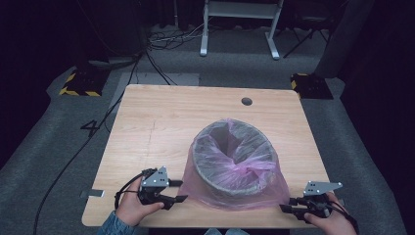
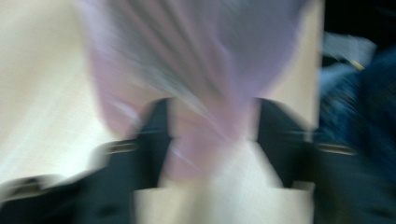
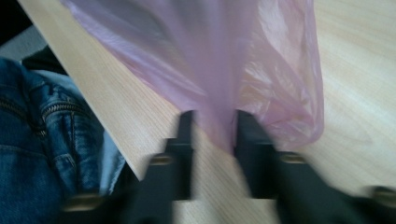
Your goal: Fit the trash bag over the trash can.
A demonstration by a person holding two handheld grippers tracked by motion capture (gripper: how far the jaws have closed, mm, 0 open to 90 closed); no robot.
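Hand-held grippers, left (image 1: 179, 191) and right (image 1: 286, 205), are parted, empty, flanking bin (image 1: 234, 155); thin, slippery bag (image 1: 211, 195) is best pinched at its hem.

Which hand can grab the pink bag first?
Probably the right. The right gripper already has a fold of the pink bag between its narrow-set jaws. The left gripper has bag between wider jaws, but its own view is blurred.
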